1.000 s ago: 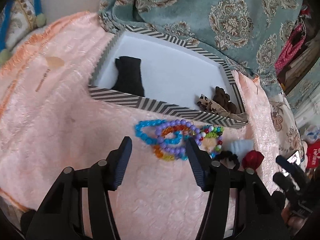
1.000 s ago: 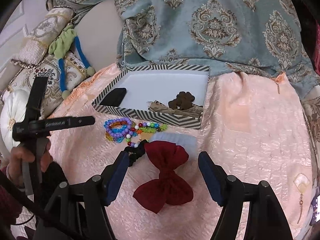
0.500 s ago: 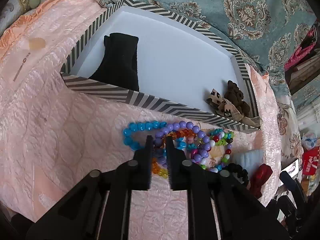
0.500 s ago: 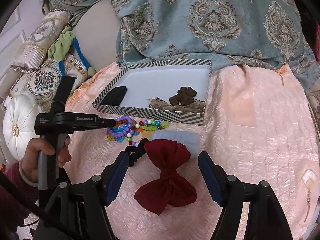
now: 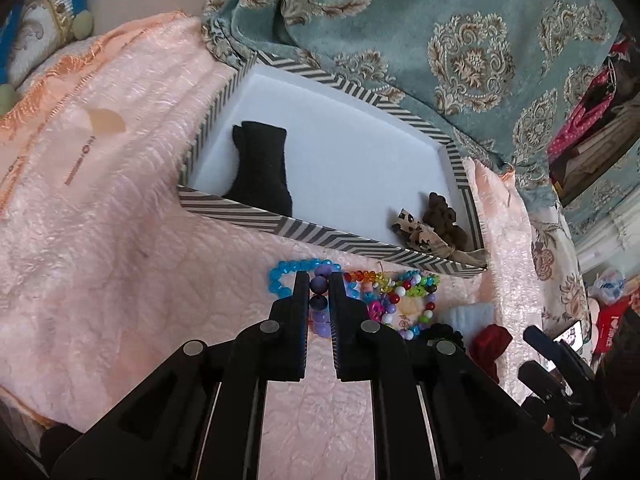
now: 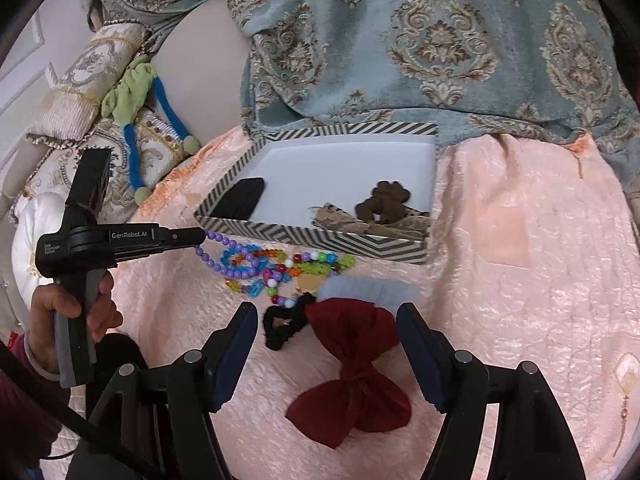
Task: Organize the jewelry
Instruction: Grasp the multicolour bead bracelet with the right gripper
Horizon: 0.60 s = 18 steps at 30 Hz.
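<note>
The left gripper (image 5: 319, 280) has its black fingers pinched narrowly on the purple round-bead bracelet (image 5: 319, 285), whose beads show in the slit between them; in the right wrist view the same gripper (image 6: 202, 236) holds one end of the purple strand (image 6: 216, 266), which trails right and nearer into the heap of mixed coloured bead bracelets (image 6: 280, 266) lying on the peach quilted bedspread (image 6: 520, 300). That heap sits just near of the front wall of the shallow white box with a black-and-white chevron rim (image 5: 320, 236), touching or almost touching it. Inside the box, a black velvet cushion (image 5: 262, 170) lies at the left end and a brown scrunchie with a leopard-print bow (image 5: 434, 224) fills the near right corner; the white floor between them is bare. A turquoise bead bracelet (image 5: 280, 276) curls just left of the left gripper's tips. The right gripper (image 6: 324, 344) hangs wide apart, gripping nothing, over a dark red fabric bow (image 6: 352, 364), with a black scrunchie (image 6: 280, 328) beside its left finger and a pale blue ruffled scrunchie (image 6: 368, 290) just beyond. The bedspread lies open to the right of the box and to the left of the beads; a teal damask blanket (image 6: 440, 40) rises at the box's far edge.
</note>
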Tool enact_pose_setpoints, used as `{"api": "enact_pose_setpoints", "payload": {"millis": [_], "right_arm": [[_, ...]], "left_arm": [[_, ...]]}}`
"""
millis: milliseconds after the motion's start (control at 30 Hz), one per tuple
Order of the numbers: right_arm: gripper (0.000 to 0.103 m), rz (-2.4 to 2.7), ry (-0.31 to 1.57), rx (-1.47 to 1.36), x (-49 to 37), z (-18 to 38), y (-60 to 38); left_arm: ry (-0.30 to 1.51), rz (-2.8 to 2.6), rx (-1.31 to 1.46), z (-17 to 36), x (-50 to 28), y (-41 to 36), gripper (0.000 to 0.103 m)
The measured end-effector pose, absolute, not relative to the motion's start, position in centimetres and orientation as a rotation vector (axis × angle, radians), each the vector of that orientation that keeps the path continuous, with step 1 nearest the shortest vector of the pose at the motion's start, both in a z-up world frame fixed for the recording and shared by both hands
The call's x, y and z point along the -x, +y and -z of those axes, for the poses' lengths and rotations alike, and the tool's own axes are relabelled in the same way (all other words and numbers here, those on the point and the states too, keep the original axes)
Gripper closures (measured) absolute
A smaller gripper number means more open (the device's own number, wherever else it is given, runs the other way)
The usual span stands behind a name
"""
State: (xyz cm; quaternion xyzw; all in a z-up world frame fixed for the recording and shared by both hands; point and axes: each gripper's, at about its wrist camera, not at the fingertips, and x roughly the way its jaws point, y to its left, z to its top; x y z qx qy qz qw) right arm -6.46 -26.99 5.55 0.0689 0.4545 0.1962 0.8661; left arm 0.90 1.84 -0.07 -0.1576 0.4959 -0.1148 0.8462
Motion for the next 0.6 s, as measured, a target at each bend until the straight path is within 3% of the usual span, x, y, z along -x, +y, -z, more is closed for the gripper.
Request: {"api": "enact_pose_setpoints", "payload": {"millis": [167,267,333,600], "right_arm": [[0.033,-0.441,0.959,-0.082,4.8,-5.3,-25.3],[0.04,-0.474,0.978,-0.09,3.1,-4.7,-24.4],[0.051,-0.49,0.998,-0.085,1.8,-4.2,-23.7],[0.062,-0.453,1.137,0.021,-2.5,-0.5,-21.5]], "left_arm": [[1.031,0.23,0.333,-0.6,0.2,3.4,0.095],[1.03,0.212,0.331,-0.6,0.5,4.4,0.095],[1.028,0.201,0.337,-0.6,0.8,5.1,0.095],[1.024,0.173,0.356,-0.5,0.9,7.1,0.095]]}}
